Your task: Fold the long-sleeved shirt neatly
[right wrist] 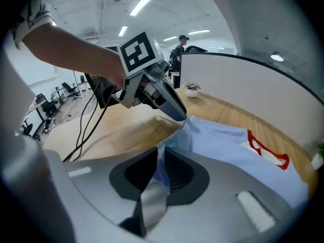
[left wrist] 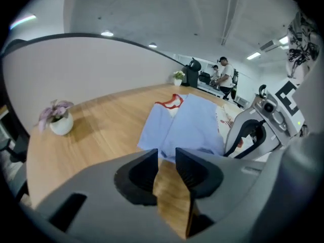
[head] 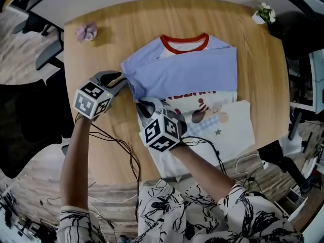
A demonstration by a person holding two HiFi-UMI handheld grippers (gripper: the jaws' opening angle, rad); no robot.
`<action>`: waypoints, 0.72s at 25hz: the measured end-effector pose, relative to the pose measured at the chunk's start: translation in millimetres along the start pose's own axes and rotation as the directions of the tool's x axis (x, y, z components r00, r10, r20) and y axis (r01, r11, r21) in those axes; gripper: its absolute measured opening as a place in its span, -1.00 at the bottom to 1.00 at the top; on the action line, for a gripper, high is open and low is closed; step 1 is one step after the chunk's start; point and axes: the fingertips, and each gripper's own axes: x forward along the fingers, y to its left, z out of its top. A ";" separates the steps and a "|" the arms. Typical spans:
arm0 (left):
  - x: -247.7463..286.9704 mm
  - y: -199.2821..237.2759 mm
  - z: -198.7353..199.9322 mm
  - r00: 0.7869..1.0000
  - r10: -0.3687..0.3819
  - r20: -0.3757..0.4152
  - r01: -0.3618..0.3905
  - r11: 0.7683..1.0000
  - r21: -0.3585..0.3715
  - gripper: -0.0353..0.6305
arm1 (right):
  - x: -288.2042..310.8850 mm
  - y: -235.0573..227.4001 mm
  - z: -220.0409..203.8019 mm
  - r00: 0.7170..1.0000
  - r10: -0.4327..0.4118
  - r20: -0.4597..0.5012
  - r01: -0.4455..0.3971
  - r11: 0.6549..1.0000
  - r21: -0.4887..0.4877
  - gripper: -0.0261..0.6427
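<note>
Head view alone takes in the whole long-sleeved shirt (head: 187,72): flat on the round wooden table (head: 106,161), red collar toward 12 o'clock, blue sleeve folded across the chest, white printed body reaching toward 5 o'clock. Left gripper (head: 120,80) at the shirt's 9 o'clock edge, right gripper (head: 144,104) at its 7 o'clock corner, the two near each other. Black cables (head: 134,166) running off the table toward 6 o'clock.

Only in the left gripper view: its jaws a little apart, nothing but bare wood in the gap, the blue hem just beyond the tips. Holding nothing. Far past the table at 1 o'clock, two people (left wrist: 224,75) standing.

Only in the right gripper view: its jaws drawn narrow, a fold of blue fabric pinched between the pads. At 12 o'clock, the left gripper's tip right at the same blue edge.

Counted: one shirt, two grippers, two marker cubes (head: 92,100), two small potted plants. Pink-leaved plant (head: 86,32) at the table's 10 o'clock, white-flowered plant (head: 264,13) at its 1 o'clock.
</note>
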 end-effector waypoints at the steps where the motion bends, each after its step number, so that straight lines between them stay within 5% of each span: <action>1: -7.9 6.0 -1.8 1.000 0.028 -0.001 -0.028 1.000 -0.013 -0.55 | -0.8 5.5 0.4 0.999 0.034 0.002 -0.034 0.999 0.007 -0.69; 4: -26.0 4.5 14.2 0.997 0.067 0.047 -0.067 0.998 0.002 -0.56 | -16.8 4.4 10.2 0.996 0.064 0.058 -0.068 0.996 0.059 -0.50; 7: -13.0 -28.5 32.2 0.999 -0.019 0.049 0.016 0.997 0.070 -0.58 | -29.0 -22.0 13.6 0.995 -0.026 0.101 0.012 0.991 0.134 -0.55; 9: 5.3 -41.3 23.0 0.998 -0.052 -0.034 0.055 0.995 0.089 -0.58 | -17.4 -29.9 3.6 0.998 -0.036 0.049 0.028 0.989 0.143 -0.62; 13: 23.1 -32.2 -24.4 0.972 0.042 -0.230 -0.011 0.991 0.131 -0.58 | 6.5 -20.1 -17.3 0.999 0.008 -0.051 0.000 0.990 0.143 -0.51; 18: -7.7 -43.2 -11.1 0.989 0.096 -0.108 -0.087 0.993 0.082 -0.50 | -30.9 -21.1 -9.9 0.998 0.008 0.065 -0.020 0.982 0.189 -0.41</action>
